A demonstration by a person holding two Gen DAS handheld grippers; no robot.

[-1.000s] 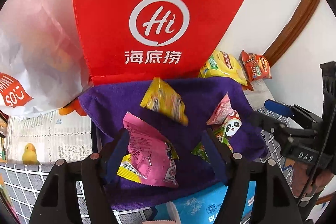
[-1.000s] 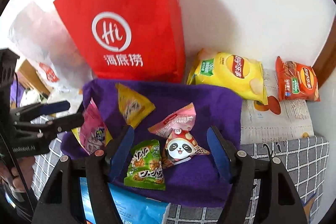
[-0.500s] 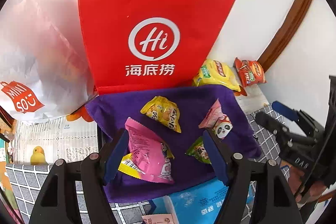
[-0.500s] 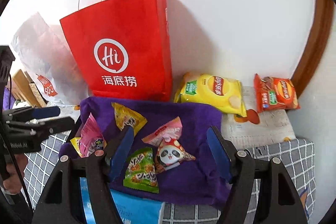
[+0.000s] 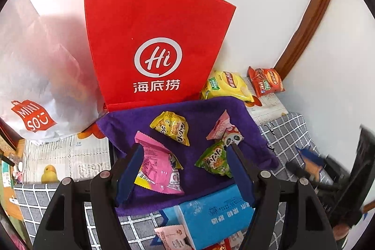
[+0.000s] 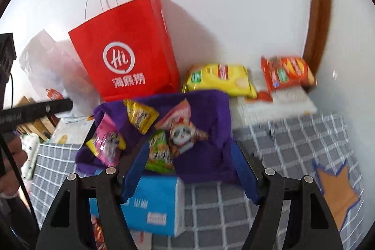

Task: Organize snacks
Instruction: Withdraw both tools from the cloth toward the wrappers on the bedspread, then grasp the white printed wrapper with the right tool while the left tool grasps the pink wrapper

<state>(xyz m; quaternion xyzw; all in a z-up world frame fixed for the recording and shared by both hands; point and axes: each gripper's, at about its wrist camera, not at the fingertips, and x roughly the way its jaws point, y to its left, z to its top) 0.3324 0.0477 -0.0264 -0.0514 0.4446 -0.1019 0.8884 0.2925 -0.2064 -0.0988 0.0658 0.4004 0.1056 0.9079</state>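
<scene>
Snack packets lie loose on the purple towel [image 5: 206,109] before the red paper bag [image 5: 159,39], light, crinkly and slippery, so the pink packet [image 5: 159,165] looks best pinched at its sealed edge; left claw [image 5: 185,170] and right claw [image 6: 189,168] both gape, empty.

Bright daylight; right view motion-blurred.

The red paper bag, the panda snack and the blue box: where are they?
red paper bag [image 5: 159,43], left wrist view, on its front face above the logo.
panda snack [image 6: 181,134], right wrist view, on the panda's face.
blue box [image 5: 215,212], left wrist view, on its top face.
</scene>
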